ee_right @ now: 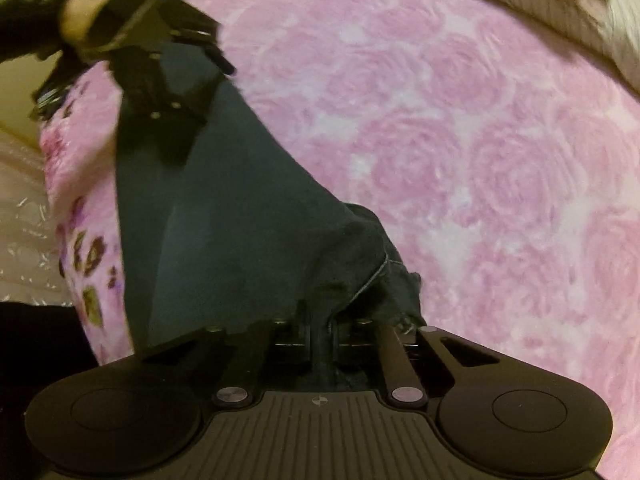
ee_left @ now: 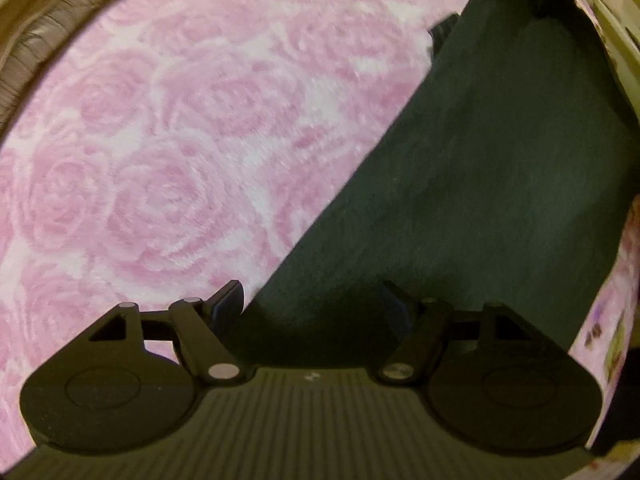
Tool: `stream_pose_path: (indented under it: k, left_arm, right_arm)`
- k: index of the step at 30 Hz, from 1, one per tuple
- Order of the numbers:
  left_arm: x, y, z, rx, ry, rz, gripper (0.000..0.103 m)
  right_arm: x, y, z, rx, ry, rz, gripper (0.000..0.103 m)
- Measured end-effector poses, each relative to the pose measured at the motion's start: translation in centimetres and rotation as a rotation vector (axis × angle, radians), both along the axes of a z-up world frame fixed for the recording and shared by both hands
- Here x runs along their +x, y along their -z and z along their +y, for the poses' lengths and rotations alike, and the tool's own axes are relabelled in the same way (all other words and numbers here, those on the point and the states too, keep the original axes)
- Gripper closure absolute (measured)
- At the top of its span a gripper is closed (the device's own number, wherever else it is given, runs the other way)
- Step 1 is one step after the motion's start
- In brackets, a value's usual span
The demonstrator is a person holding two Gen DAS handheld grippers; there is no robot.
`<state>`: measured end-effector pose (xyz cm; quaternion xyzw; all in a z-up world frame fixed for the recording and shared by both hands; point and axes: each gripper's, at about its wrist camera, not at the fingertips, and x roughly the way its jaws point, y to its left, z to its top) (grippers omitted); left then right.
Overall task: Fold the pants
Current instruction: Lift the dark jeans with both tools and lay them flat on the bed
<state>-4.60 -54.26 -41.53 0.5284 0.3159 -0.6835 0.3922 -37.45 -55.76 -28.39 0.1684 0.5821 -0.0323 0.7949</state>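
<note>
Right-wrist view first, biggest thing down: the pink rose-patterned blanket fills most of what I see, and the dark pants lie across it as a long strip running from my right gripper toward my left one at the far end. The fabric sits near the blanket's edge, where the floor shows beyond.

My right gripper is pressed together on a bunched, puckered end of the pants; a light seam thread shows just above the pinch. My worry here is that I have only a gather of cloth, perhaps not every layer. If I lift or pull, the lower layer could slide out and the fold would come apart.

From the left wrist, my left gripper stands spread, one finger over the blanket and the other over the cloth, straddling the pants' edge. Nothing is pressed between the pads. If I close from here I judge I could catch only the margin, or nip the plush blanket with it and drag it along.

Pulling with one end unheld would likely skew the strip toward the blanket's edge.
</note>
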Motion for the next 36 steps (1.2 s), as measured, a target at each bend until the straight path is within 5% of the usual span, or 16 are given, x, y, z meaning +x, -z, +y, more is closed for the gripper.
stream_pose_path:
  k: [3,6,13,16,20,23,26,28,31,32,33,34,36]
  left_arm:
    - [0.2,0.5,-0.2,0.041,0.061,-0.006,0.042]
    - [0.4,0.3,-0.3,0.056,0.089,-0.053,0.084]
    - [0.9,-7.5,0.9,-0.017,0.039,-0.113,0.098]
    - [2.7,-13.4,0.4,-0.124,-0.031,-0.131,0.098]
    - [4.2,-23.8,-0.1,-0.36,-0.084,-0.198,0.099]
    - [3.1,-31.0,1.5,-0.548,-0.072,-0.257,0.099]
    - [0.3,-35.3,5.1,-0.683,-0.044,-0.285,0.099]
    - [-2.3,-35.8,8.3,-0.719,-0.014,-0.298,0.099]
    - [-6.0,-32.6,12.8,-0.665,0.013,-0.251,0.095]
    - [-6.9,-30.7,14.0,-0.621,0.004,-0.216,0.094]
    - [-7.8,-28.4,14.8,-0.551,-0.014,-0.185,0.092]
    - [-8.6,-26.1,15.6,-0.472,-0.029,-0.171,0.09]
    - [-10.0,-20.9,17.5,-0.336,-0.044,-0.141,0.085]
  right_arm:
    - [-0.9,-1.6,1.3,-0.023,-0.01,-0.028,0.1]
    - [-1.3,-2.6,2.3,-0.044,0.007,-0.035,0.1]
    - [-0.2,-6.2,2.3,-0.138,0.043,-0.031,0.101]
    - [1.1,-10.4,0.2,-0.269,0.067,-0.086,0.102]
    - [2.5,-18.4,-1.0,-0.519,0.112,-0.203,0.102]
    - [2.1,-23.5,1.3,-0.756,0.132,-0.267,0.102]
    - [0.3,-25.5,5.8,-0.978,0.154,-0.282,0.102]
    - [-1.4,-24.8,9.4,-1.052,0.201,-0.291,0.102]
    - [-4.1,-20.5,13.8,-0.971,0.338,-0.269,0.097]
    - [-4.6,-18.6,14.7,-0.922,0.376,-0.217,0.082]
    - [-5.1,-16.3,15.6,-0.864,0.427,-0.157,0.055]
    - [-5.6,-14.2,16.5,-0.8,0.479,-0.11,0.045]
    - [-6.7,-10.4,18.4,-0.649,0.574,-0.057,0.041]
